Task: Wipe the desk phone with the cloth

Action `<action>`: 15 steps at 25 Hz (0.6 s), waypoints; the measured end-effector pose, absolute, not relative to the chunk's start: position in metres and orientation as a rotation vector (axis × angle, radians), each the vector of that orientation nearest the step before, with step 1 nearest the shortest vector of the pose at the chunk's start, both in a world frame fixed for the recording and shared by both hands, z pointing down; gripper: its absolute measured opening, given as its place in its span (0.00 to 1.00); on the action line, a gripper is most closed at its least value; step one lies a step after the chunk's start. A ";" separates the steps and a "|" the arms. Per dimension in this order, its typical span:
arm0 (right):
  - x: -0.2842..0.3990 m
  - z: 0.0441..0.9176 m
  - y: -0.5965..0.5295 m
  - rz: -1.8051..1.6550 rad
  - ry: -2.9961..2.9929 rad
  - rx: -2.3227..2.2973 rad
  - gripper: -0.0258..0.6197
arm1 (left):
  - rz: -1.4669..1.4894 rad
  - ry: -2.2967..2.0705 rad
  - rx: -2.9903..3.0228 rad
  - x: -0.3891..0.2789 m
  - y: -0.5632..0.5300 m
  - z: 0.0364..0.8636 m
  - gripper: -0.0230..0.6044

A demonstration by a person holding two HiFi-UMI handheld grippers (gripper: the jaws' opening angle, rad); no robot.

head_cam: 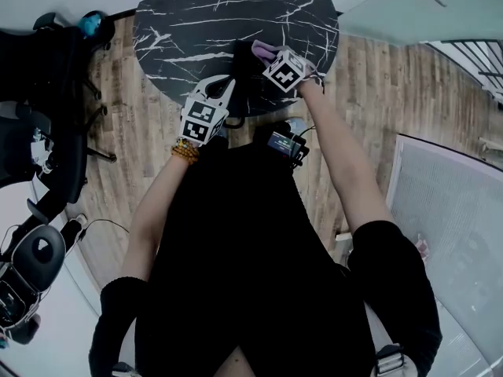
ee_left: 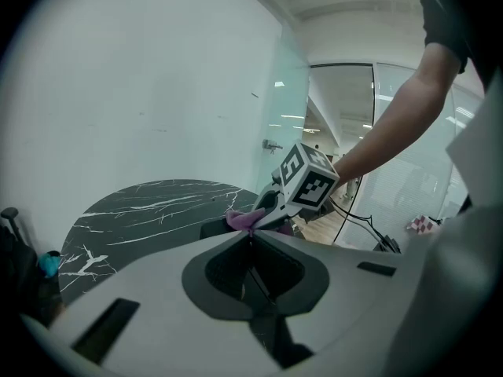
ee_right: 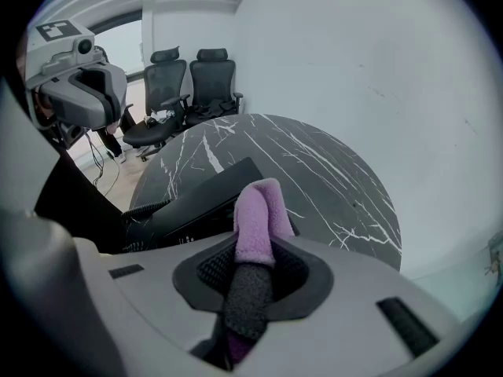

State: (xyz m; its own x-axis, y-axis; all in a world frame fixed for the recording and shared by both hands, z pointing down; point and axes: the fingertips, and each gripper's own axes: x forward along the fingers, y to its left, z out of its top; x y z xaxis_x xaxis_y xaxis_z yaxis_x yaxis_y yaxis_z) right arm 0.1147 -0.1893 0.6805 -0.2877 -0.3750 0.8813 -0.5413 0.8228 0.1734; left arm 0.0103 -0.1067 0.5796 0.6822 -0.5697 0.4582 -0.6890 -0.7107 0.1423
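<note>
The black desk phone (ee_right: 196, 199) lies on the round black marble table (ee_right: 314, 171), its coiled cord at its left side; it also shows as a dark shape (head_cam: 245, 73) near the table's front edge. My right gripper (ee_right: 255, 250) is shut on a purple cloth (ee_right: 258, 214), whose free end hangs just over the phone's right edge. In the head view the cloth (head_cam: 263, 49) sticks out ahead of the right gripper (head_cam: 271, 57). My left gripper (ee_left: 250, 238) is shut with nothing in it and hovers at the phone's near left (head_cam: 228, 89).
Black office chairs (ee_right: 189, 77) stand beyond the table, and another chair (head_cam: 39, 77) is at the left on the wood floor. A glass wall (ee_left: 275, 108) runs behind the table. A small black device (head_cam: 284, 144) hangs at the person's chest.
</note>
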 end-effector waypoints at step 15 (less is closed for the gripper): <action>0.112 0.691 -0.170 0.225 -1.923 0.682 0.17 | 0.561 -0.987 2.596 0.010 -0.107 0.580 0.07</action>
State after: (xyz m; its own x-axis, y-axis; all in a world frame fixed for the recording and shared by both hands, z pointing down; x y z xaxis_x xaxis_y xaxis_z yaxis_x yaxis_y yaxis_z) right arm 0.1118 -0.1701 0.6909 -0.3019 -0.3586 0.8833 -0.5529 0.8207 0.1442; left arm 0.0095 -0.1066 0.5798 0.6867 -0.5631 0.4598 -0.6831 -0.7161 0.1433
